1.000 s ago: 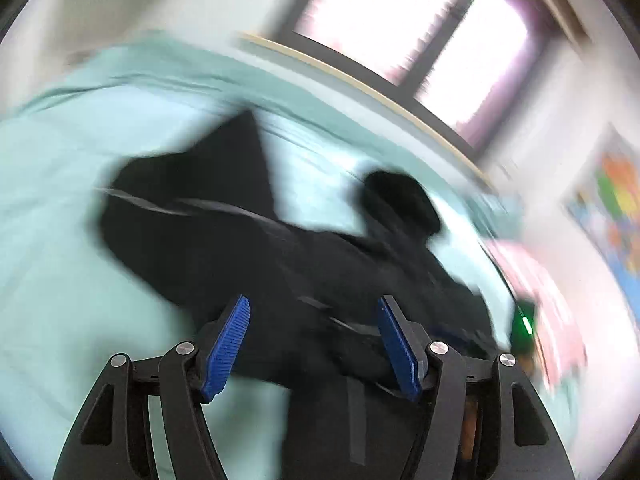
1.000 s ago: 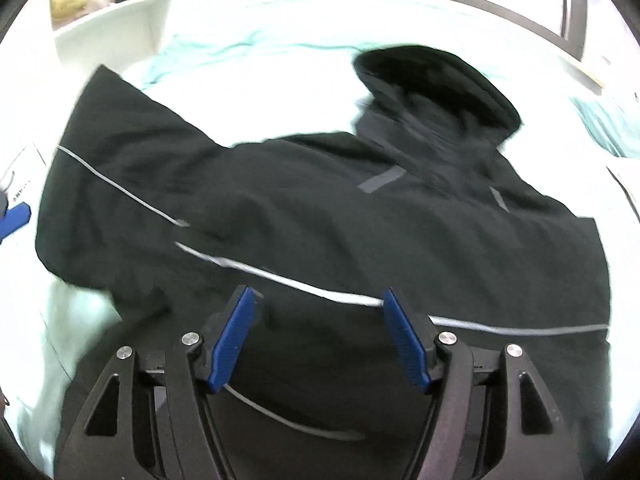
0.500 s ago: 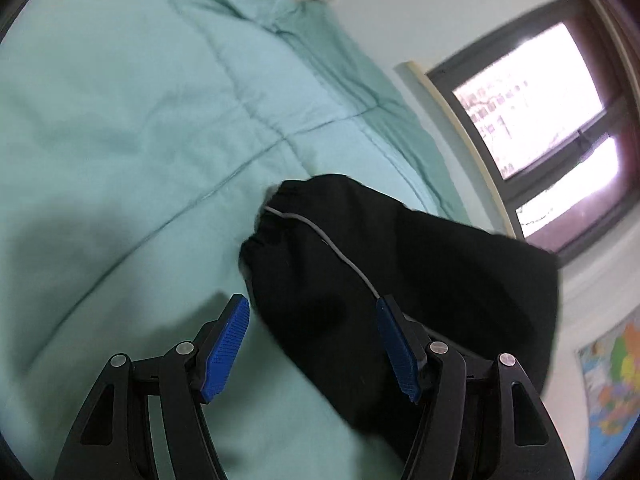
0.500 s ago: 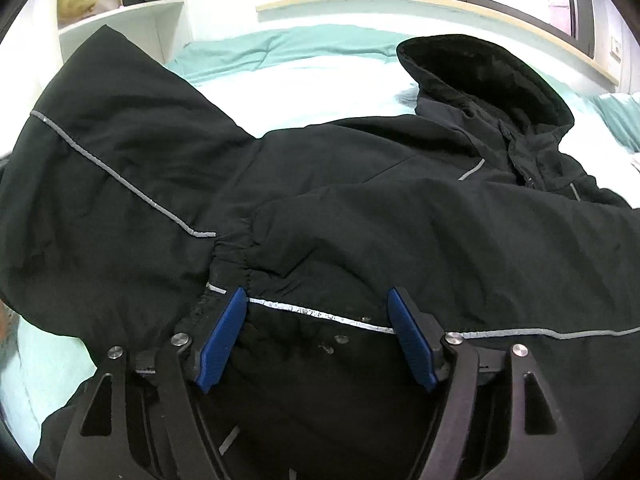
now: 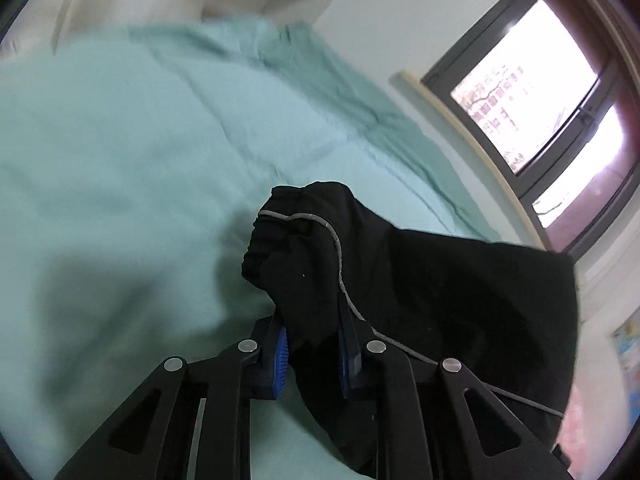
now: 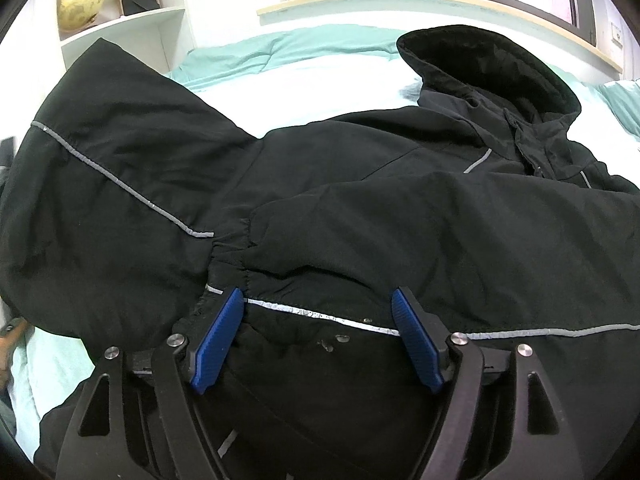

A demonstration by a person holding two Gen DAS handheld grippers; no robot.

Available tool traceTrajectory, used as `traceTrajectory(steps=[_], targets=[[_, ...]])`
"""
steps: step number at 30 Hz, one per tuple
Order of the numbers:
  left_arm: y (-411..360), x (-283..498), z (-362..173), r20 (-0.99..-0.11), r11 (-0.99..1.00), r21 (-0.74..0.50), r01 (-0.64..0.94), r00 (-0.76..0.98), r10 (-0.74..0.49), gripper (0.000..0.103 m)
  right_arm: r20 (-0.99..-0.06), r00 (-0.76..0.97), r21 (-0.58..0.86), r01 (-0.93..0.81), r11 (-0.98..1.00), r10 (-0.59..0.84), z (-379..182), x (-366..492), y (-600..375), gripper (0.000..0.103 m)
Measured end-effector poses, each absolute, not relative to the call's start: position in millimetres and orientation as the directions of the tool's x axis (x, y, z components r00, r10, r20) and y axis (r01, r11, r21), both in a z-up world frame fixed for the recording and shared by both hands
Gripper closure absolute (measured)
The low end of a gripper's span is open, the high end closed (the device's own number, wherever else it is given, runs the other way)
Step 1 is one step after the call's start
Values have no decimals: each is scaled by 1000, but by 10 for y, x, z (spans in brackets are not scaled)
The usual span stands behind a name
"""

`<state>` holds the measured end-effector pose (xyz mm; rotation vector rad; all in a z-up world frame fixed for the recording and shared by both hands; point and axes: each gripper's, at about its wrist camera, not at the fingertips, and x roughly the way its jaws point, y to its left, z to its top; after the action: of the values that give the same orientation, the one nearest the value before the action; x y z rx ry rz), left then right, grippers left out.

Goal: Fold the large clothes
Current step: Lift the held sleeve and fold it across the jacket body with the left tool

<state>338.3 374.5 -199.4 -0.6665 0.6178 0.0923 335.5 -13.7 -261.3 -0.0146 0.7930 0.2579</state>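
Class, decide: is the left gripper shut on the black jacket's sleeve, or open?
Shut on it: the left gripper has just been closing, and black jacket sleeve fabric is pinched between its blue pads.

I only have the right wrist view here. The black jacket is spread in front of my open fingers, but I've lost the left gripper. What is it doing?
Observer: The left gripper has just been closing, and its pads now pinch a black sleeve near the cuff.
Operator: Is that cuff lying flat on the bed?
Observer: No. Its gathered end sticks up past the fingertips, above the teal bedspread.
Operator: Anything near it I should watch?
Observer: A grey reflective strip runs along the sleeve right beside one pad. Otherwise only bare bedspread lies ahead of it, with a window beyond.
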Motion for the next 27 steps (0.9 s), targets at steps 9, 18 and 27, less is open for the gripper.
traceTrajectory(steps=[9,18,27], targets=[[4345,3039,-2151,-785,758,-323,-566,608,120,81,-710,672,69,-228,971,209,-2599,3356,-122,24],[4670,2594,-2532,-549,619,-682,-390,832,-80,51,-709,673,69,-229,971,209,-2606,3349,-128,24],[4409,2822,-2330,-574,734,-554,-392,819,4,80,-713,671,65,-228,971,206,-2615,3350,-125,24]])
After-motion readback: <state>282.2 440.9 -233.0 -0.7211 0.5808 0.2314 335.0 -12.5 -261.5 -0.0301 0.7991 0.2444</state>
